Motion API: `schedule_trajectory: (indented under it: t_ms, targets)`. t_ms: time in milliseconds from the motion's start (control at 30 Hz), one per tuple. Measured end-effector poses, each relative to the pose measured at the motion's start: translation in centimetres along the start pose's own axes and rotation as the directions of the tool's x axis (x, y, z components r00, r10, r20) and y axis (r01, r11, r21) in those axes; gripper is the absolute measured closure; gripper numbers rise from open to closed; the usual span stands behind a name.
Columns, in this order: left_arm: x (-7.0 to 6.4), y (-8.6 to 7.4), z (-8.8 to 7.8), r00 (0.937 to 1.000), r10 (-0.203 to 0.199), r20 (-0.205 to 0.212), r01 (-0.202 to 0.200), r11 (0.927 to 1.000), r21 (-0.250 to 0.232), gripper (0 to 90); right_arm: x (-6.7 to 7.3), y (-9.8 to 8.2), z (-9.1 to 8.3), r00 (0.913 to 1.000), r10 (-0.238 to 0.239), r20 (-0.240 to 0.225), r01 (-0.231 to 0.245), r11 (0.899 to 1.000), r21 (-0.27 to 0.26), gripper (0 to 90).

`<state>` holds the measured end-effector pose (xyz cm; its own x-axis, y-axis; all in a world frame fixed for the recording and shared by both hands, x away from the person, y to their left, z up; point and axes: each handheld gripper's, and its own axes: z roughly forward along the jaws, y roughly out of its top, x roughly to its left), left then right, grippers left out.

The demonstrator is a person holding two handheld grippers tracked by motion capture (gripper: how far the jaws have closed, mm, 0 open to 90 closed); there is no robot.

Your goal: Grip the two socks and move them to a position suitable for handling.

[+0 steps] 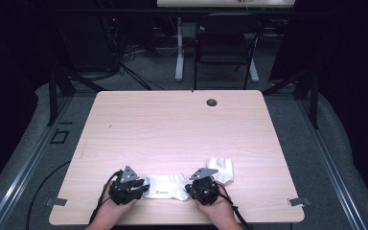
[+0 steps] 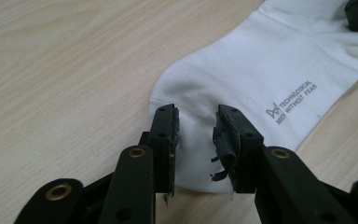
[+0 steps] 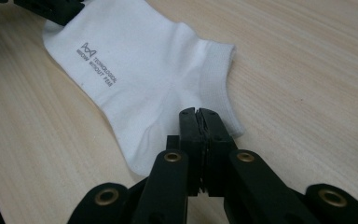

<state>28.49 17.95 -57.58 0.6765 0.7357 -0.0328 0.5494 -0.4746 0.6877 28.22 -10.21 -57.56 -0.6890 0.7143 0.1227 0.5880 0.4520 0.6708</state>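
Note:
A white ankle sock (image 1: 165, 186) with small grey lettering lies flat near the table's front edge, between my two grippers. In the left gripper view the left gripper (image 2: 196, 123) stands open, its jaws straddling the sock's (image 2: 261, 60) toe end without pressing it. The right gripper (image 3: 198, 114) is shut, its tips pinching the heel edge of the sock (image 3: 144, 70) beside the ribbed cuff. From above, the left gripper (image 1: 144, 188) is at the sock's left end and the right gripper (image 1: 188, 188) at its right end.
A second white sock (image 1: 220, 168) lies crumpled just right of the right gripper. The pale wooden table (image 1: 172, 124) has a round cable hole (image 1: 212, 102) near its far edge. A dark chair (image 1: 225, 43) stands beyond the table.

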Motion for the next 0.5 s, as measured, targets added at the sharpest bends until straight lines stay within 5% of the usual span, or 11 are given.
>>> schedule_trajectory:
  t_ms: [500]
  targets:
    - [-1.4,-0.8,-0.6,0.9995,-0.010,0.029,0.010,0.9999,-0.002,67.0,0.8,-0.8,-1.2,1.0000,-0.008,-0.005,0.008,0.999,0.054,89.2]
